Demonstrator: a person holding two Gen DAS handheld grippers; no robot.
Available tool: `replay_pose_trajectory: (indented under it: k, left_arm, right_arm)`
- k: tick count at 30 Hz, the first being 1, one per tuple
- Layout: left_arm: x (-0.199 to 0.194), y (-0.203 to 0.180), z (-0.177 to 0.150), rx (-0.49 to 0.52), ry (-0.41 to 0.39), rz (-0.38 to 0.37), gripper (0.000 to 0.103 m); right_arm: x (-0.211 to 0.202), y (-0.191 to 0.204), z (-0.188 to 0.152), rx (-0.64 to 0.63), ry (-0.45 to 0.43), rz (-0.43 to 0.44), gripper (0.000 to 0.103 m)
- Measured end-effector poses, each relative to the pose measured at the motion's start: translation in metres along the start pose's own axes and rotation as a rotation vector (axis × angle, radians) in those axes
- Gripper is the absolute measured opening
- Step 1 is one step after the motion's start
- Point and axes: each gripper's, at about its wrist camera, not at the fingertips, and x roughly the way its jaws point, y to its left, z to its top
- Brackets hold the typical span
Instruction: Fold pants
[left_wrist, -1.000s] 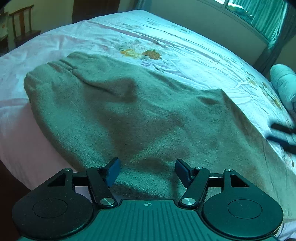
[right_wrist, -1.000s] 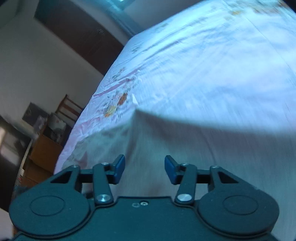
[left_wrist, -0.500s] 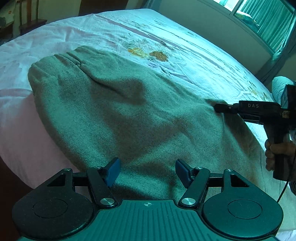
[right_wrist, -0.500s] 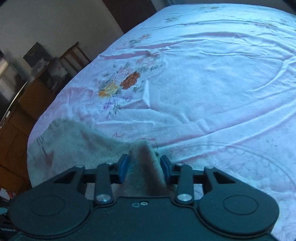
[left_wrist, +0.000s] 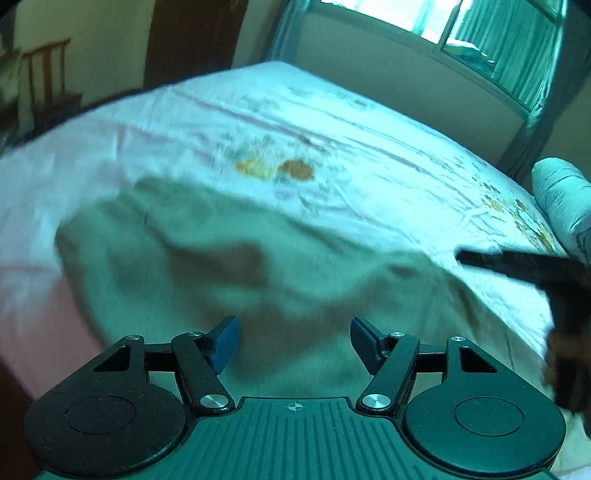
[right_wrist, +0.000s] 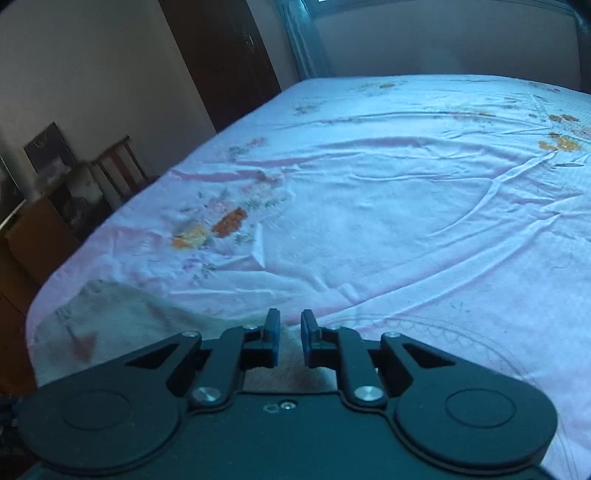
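The grey-green pants (left_wrist: 207, 258) lie spread on the bed (left_wrist: 332, 122), blurred by motion in the left wrist view. My left gripper (left_wrist: 293, 341) is open and empty above the near edge of the pants. My right gripper (right_wrist: 290, 334) is nearly shut, with a narrow gap between its blue pads; pants cloth (right_wrist: 122, 317) lies under and behind the fingers, and I cannot tell if it is pinched. The right gripper also shows in the left wrist view (left_wrist: 524, 264) at the pants' far right edge.
The bed has a pale pink sheet with orange flower embroidery (right_wrist: 229, 221). A rolled pale bundle (left_wrist: 561, 192) lies at the right. A wooden chair (right_wrist: 118, 166) and a cabinet (right_wrist: 33, 236) stand by the left bed side. A dark door (right_wrist: 221, 55) is behind.
The right gripper's fingers have closed further, and the cloth peak seen between them has dropped out of sight. The left gripper has tilted up and stays open.
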Motion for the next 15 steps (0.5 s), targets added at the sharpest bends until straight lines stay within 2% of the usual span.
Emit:
replay_pose_trajectory:
  k: [3,5,6,8,10,11,13,15]
  left_arm:
    - [0.023,0.029,0.013,-0.062,-0.005,0.095,0.067]
    - [0.037,0.059,0.009,-0.12,0.033,0.167,0.063]
    - [0.043,0.076,0.003,-0.165,0.053,0.153,0.04]
    - [0.041,0.086,-0.001,-0.164,0.053,0.201,0.014]
    - [0.031,0.083,0.001,-0.182,0.052,0.197,0.015]
    - [0.025,0.076,0.002,-0.178,0.034,0.195,0.016]
    - [0.013,0.056,0.0,-0.138,0.008,0.161,0.029]
    - [0.003,0.03,-0.003,-0.1,-0.014,0.094,0.067]
  right_arm:
    - [-0.009,0.002,-0.013,0.045,0.018,0.034,0.01]
    - [-0.01,0.003,-0.025,0.058,0.038,0.026,0.01]
    - [-0.011,0.002,-0.031,0.07,0.044,0.024,0.01]
    - [-0.007,-0.002,-0.042,0.1,0.072,-0.008,0.01]
    - [-0.006,-0.008,-0.051,0.13,0.103,-0.038,0.006]
    - [-0.012,-0.011,-0.053,0.156,0.089,-0.032,0.008]
    - [-0.033,-0.012,-0.056,0.172,0.041,-0.03,0.014]
    - [-0.059,-0.016,-0.064,0.197,0.008,-0.041,0.015]
